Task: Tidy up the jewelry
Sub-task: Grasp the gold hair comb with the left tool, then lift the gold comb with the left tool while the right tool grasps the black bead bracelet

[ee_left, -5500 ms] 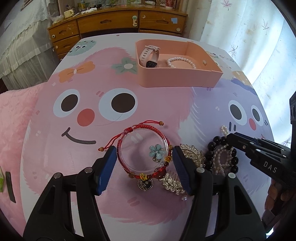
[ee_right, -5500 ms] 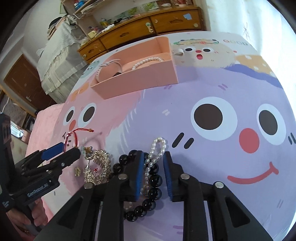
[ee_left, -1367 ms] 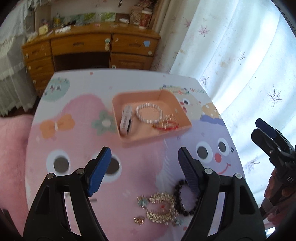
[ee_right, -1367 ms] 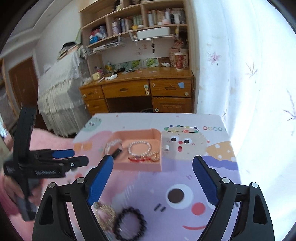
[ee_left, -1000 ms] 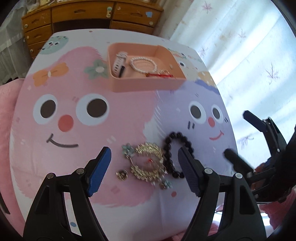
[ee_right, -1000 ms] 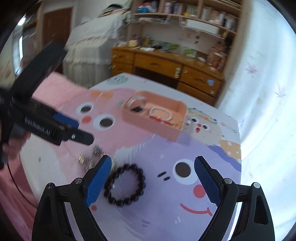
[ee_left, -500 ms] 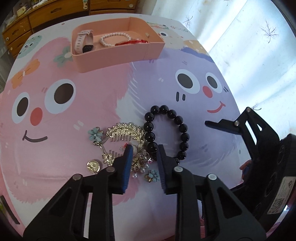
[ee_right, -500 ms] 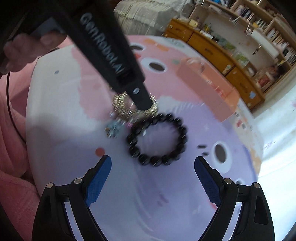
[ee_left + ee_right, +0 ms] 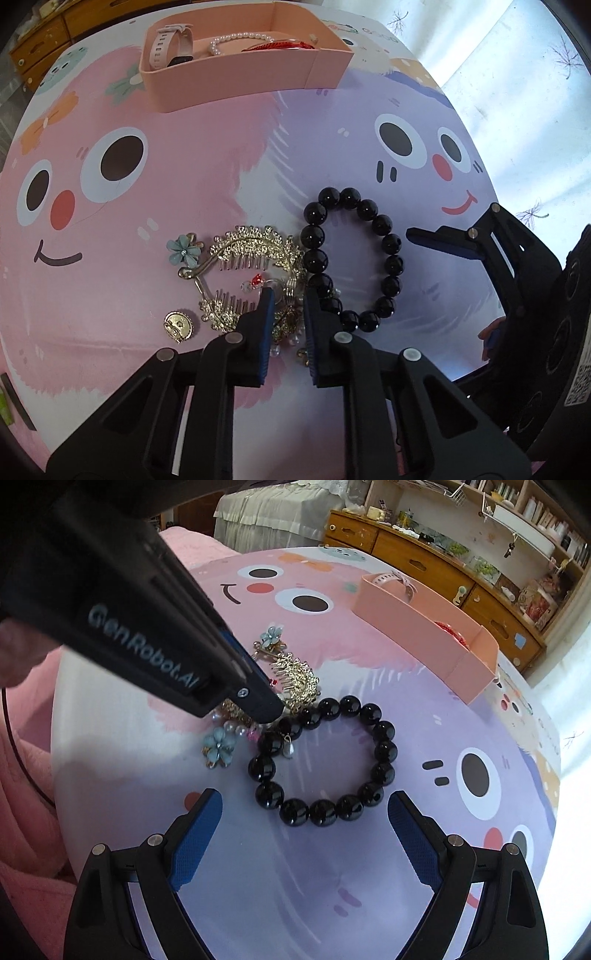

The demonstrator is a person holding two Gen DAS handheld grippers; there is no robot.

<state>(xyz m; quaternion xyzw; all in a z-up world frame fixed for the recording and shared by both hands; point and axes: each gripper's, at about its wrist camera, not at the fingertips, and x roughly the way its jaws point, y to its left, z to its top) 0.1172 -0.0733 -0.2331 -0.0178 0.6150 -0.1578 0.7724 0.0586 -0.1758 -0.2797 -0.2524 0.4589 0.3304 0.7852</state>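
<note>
Left tongs point(image 9: 285, 295): lowered onto the cluster of gold jewelry at the near side of the bench point(image 9: 184, 206), angled steeply down from the person's side. The two fingers stand nearly closed, a narrow gap between them, straddling part of the gold hair comb point(image 9: 255, 251) and its dangling pearl pieces. Whether the pads actually clamp the comb cannot be told. In the right wrist view the same tongs enter from the upper left, tip down at the edge of the cluster, touching or just beside the black bead bracelet point(image 9: 325, 760).

Right tongs point(image 9: 304, 818): held low over the bench, jaws spread wide and gripping nothing, fingers aligned toward the black bead bracelet, which lies flat just ahead of the fingertips.

Loose items: a blue flower charm point(image 9: 183, 252) and a round gold pendant point(image 9: 178, 325) lie beside the comb.

Pink tray point(image 9: 236, 86): at the far side of the bench, well apart from the cluster. It contains a pink watch point(image 9: 170, 46), a pearl bracelet point(image 9: 240, 37) and a red cord bracelet point(image 9: 277, 45).
</note>
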